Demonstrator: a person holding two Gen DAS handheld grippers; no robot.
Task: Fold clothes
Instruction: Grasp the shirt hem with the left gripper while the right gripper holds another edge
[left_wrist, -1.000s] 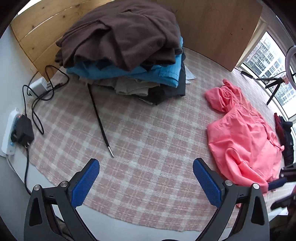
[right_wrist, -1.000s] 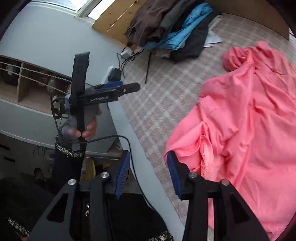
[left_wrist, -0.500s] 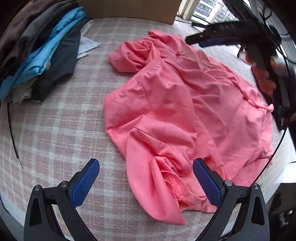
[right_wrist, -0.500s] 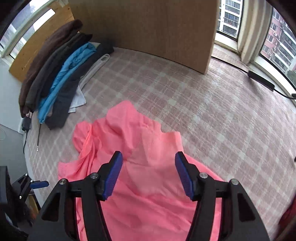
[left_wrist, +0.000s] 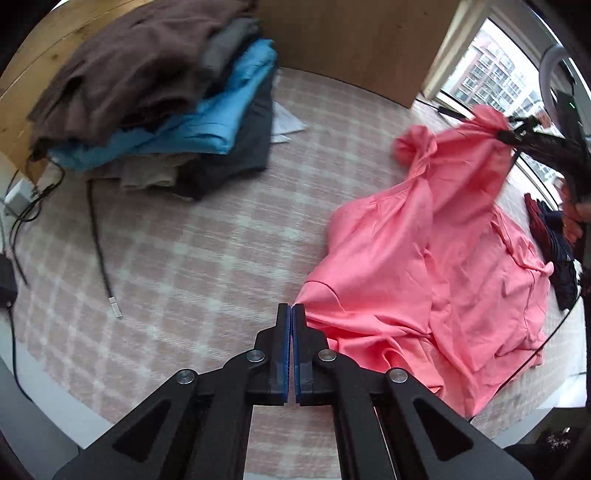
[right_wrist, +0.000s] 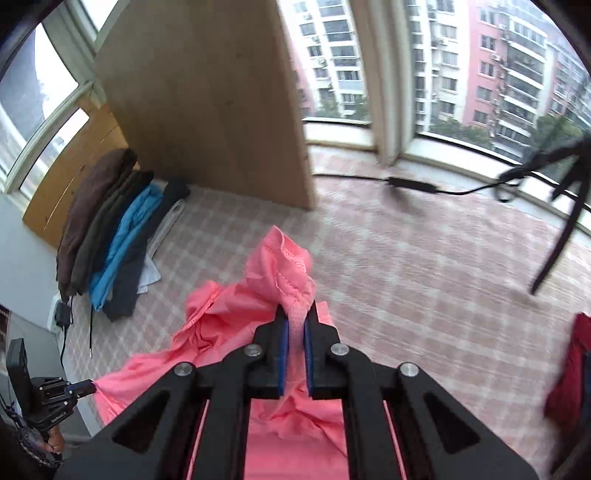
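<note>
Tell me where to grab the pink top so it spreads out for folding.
By its edges, from above: the pink top is crumpled, so only edges give thin folds. The right gripper pinches a stitched hem, the left gripper a corner; that seems right.

Two wrist fisheye views look steeply down along black gripper fingers, close above a pink-and-white checked bedcover (left_wrist: 184, 240). The left view faces a stack of folded brown, blue and grey clothes (left_wrist: 159, 92); the right faces tall windows (right_wrist: 461, 66). Both share the crumpled coral-pink garment (left_wrist: 424, 258) and that stack.
</note>
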